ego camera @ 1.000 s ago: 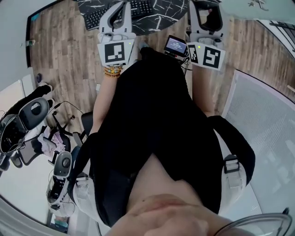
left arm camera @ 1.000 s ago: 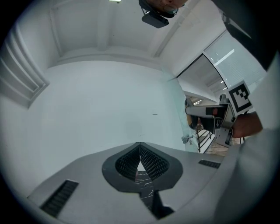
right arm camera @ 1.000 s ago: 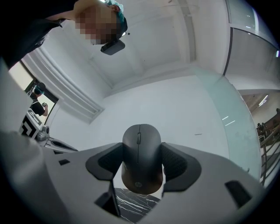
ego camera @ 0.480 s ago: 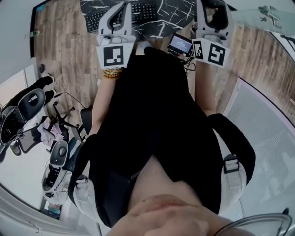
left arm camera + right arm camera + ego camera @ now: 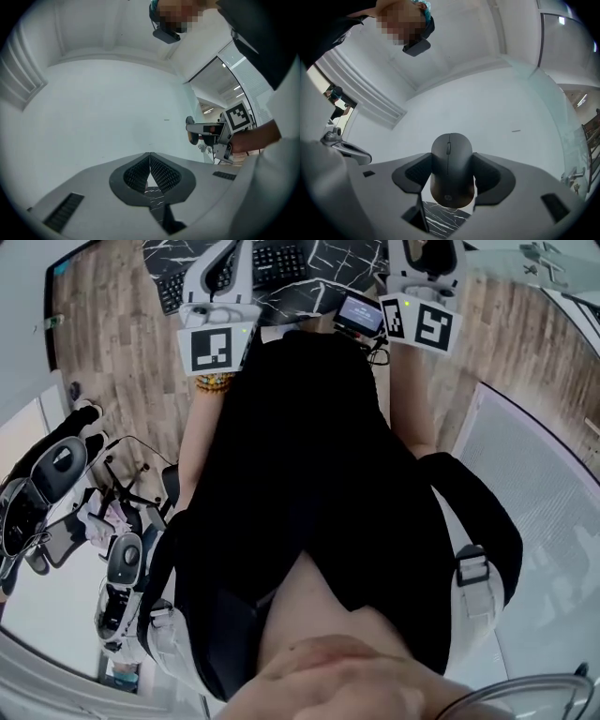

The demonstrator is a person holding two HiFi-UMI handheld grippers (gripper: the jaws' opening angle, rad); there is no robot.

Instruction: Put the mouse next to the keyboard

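A black mouse (image 5: 451,168) sits between the pads of my right gripper (image 5: 451,161), which is shut on its sides and points up at a white ceiling. In the head view the right gripper (image 5: 424,254) is at the top right, over the edge of a black marble-patterned mat (image 5: 328,263). On that mat, at the top middle, lies a black keyboard (image 5: 277,259). My left gripper (image 5: 223,263) hovers by the keyboard's left part. Its jaws (image 5: 150,157) are shut with nothing between them.
A small lit screen (image 5: 358,313) hangs in front of the person's black top, between the grippers. Office chairs (image 5: 56,474) and cables stand on the wood floor (image 5: 112,343) at the left. A white panel (image 5: 544,484) runs down the right.
Both grippers have shifted up and slightly left in the head view, farther over the mat. The right one still holds the mouse.
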